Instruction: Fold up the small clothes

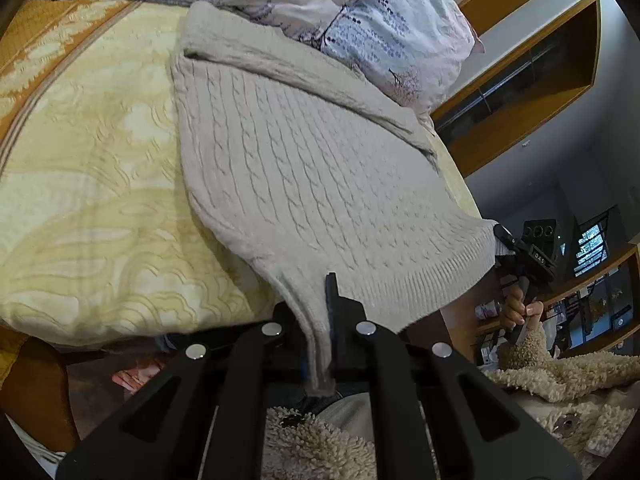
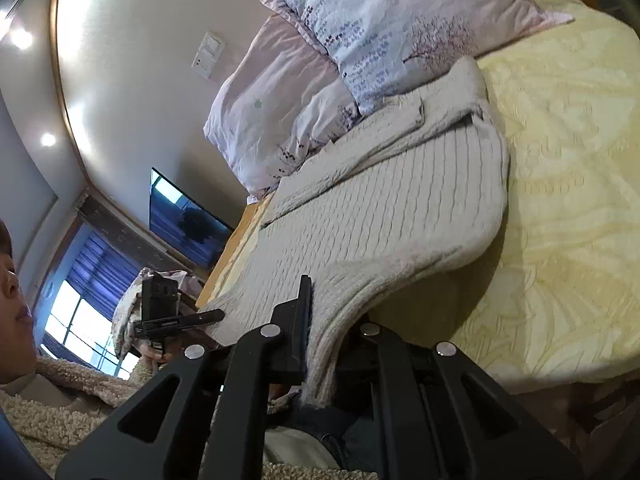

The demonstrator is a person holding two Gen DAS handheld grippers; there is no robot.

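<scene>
A beige cable-knit sweater (image 1: 304, 160) lies on the yellow bedspread (image 1: 92, 184), its far end against the pillows. My left gripper (image 1: 320, 320) is shut on the ribbed hem at one corner. My right gripper (image 2: 320, 320) is shut on the hem at the other corner; it also shows in the left wrist view (image 1: 500, 236) at the sweater's right corner. The left gripper shows in the right wrist view (image 2: 216, 314) at the sweater's left corner. Both hem corners are lifted off the bed edge. The sweater (image 2: 384, 216) has a sleeve folded across its upper part.
Floral pillows (image 1: 360, 12) lie at the head of the bed, also in the right wrist view (image 2: 360, 40). Wooden shelving (image 1: 520, 92) stands to the right. A wall screen (image 2: 184, 228) and window (image 2: 80, 320) are at left. My fleece jacket (image 1: 560, 380) is close below.
</scene>
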